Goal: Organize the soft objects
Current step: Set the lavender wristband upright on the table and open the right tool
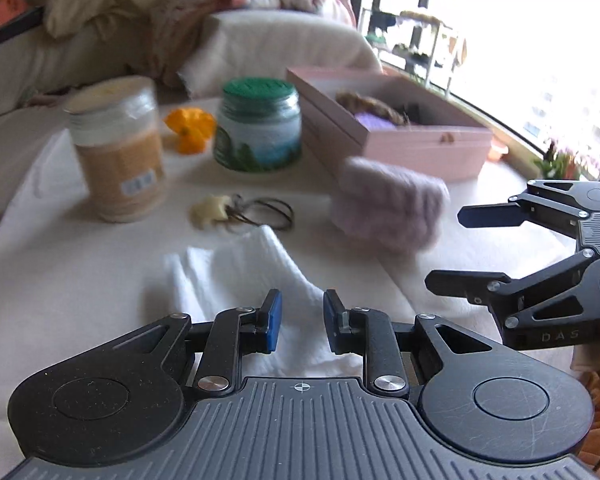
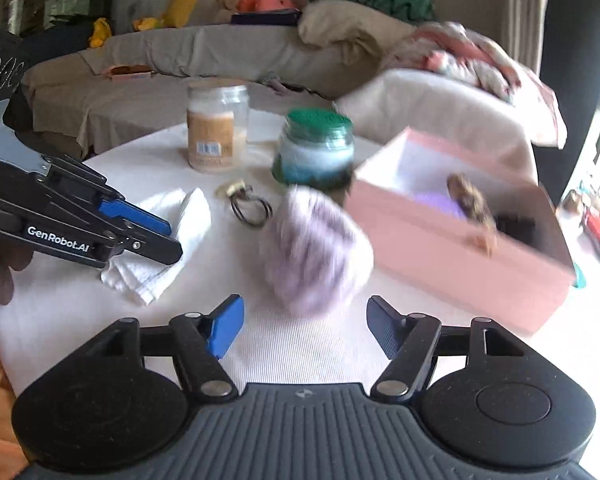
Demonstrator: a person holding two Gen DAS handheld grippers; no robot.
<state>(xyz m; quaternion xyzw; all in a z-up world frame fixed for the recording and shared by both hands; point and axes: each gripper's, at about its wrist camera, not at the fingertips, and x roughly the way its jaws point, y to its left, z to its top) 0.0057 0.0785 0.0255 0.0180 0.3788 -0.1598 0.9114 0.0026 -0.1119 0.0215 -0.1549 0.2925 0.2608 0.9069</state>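
A fluffy lilac soft piece point(image 1: 388, 208) lies on the white table beside the pink box point(image 1: 416, 148); it shows blurred in the right wrist view point(image 2: 316, 248), just ahead of my open, empty right gripper point(image 2: 304, 328). A folded white cloth point(image 1: 244, 276) lies under and ahead of my left gripper point(image 1: 302, 320), whose jaws stand a little apart with nothing between them. The pink box point(image 2: 460, 256) holds a purple item point(image 2: 440, 204) and a brown furry one point(image 2: 470, 200). The right gripper shows at the right of the left wrist view point(image 1: 456, 248), the left gripper at the left of the right wrist view point(image 2: 168, 236).
A tan jar point(image 1: 118, 148), a green-lidded jar point(image 1: 258, 124), an orange flower-like piece point(image 1: 190, 128), and a cream charm with dark hair ties point(image 1: 240, 212) stand on the round table point(image 1: 80, 280). A sofa piled with blankets point(image 2: 380, 40) is behind.
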